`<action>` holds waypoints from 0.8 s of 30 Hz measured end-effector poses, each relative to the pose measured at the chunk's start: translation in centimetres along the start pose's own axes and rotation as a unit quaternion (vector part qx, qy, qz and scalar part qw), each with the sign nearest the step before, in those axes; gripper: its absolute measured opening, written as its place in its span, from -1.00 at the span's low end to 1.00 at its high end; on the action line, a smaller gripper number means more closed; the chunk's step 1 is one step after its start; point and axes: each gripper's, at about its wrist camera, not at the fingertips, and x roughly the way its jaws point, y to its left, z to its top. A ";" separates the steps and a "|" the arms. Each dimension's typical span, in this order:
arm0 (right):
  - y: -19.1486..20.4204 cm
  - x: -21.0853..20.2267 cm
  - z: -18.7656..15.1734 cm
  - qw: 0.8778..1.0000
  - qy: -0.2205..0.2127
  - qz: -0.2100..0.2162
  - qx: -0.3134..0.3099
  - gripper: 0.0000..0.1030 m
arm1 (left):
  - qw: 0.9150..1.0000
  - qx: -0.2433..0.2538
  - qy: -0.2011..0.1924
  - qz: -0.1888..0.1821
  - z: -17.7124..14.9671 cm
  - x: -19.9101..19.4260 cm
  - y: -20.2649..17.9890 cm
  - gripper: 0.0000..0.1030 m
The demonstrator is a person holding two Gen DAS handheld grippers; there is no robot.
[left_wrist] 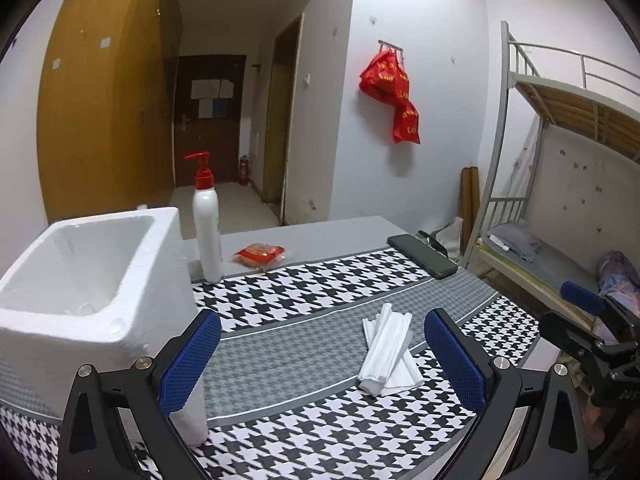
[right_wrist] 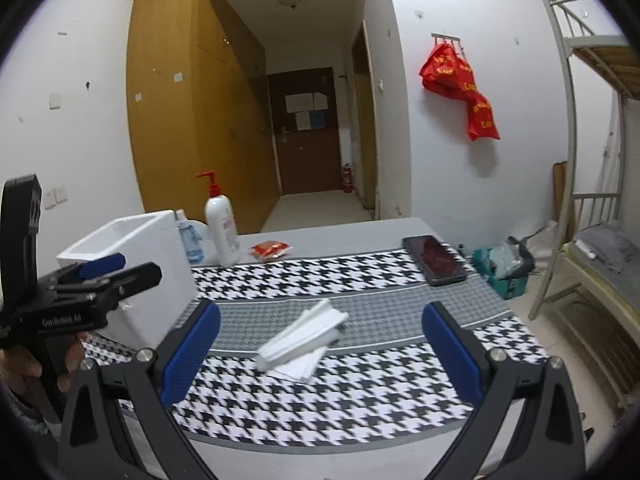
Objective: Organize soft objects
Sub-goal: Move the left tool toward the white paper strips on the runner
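The folded white soft cloth (right_wrist: pixel 302 338) lies on the black-and-white houndstooth table cover (right_wrist: pixel 360 396), near the middle, well apart from the white foam box (right_wrist: pixel 132 240) at the left. Its long axis runs diagonally, from near-left to far-right as the right gripper (right_wrist: pixel 320 354) sees it. This gripper is wide open and empty, with the cloth between its blue pads, so I judge it is the nearer one. The left gripper (left_wrist: pixel 322 360) is also open and holds nothing; the cloth lies toward its right pad.

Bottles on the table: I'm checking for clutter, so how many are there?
2. A white pump bottle stands beside the foam box; a small blue bottle stands between them. The box may hide more.
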 end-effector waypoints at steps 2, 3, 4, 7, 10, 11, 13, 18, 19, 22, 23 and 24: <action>-0.5 0.3 -0.1 1.000 0.007 0.000 0.007 0.98 | 1.000 0.007 0.005 -0.005 0.1 0.6 -0.5 0.98; -0.7 0.5 -0.1 1.000 0.012 0.001 0.009 0.98 | 1.000 0.008 0.007 -0.007 0.1 0.8 -0.6 0.98; -0.9 0.5 -0.2 1.000 0.012 -0.003 0.005 0.98 | 1.000 0.011 0.009 -0.011 0.1 1.0 -0.9 0.98; -1.4 0.8 -0.3 1.000 0.010 -0.021 0.005 0.98 | 1.000 0.019 0.010 -0.013 0.1 1.8 -1.6 0.98; -1.9 1.7 -0.6 0.999 0.027 -0.017 0.011 0.98 | 0.999 0.019 0.033 -0.020 0.3 3.5 -2.0 0.98; -1.9 1.8 -0.6 0.999 0.029 -0.020 0.008 0.98 | 0.999 0.022 0.037 -0.018 0.3 3.9 -2.1 0.98; -2.1 1.8 -0.8 0.999 0.025 -0.023 0.004 0.98 | 0.999 0.030 0.042 -0.016 0.2 4.7 -2.4 0.98; -3.2 3.1 -1.3 0.999 0.043 -0.027 0.018 0.98 | 0.997 0.033 0.064 -0.018 -0.1 6.6 -2.6 0.98; -3.3 3.3 -1.4 0.998 0.046 -0.030 0.017 0.98 | 0.997 0.032 0.067 -0.020 -0.2 6.9 -2.6 0.98; -3.7 4.0 -1.6 0.998 0.053 -0.028 0.022 0.98 | 0.996 0.038 0.076 -0.027 -0.3 7.8 -3.0 0.98; -3.9 4.3 -1.7 0.998 0.057 -0.028 0.022 0.98 | 0.996 0.041 0.079 -0.028 -0.4 8.0 -3.2 0.98; -4.0 4.5 -1.7 0.998 0.060 -0.030 0.022 0.98 | 0.995 0.045 0.084 -0.030 -0.5 8.4 -3.4 0.98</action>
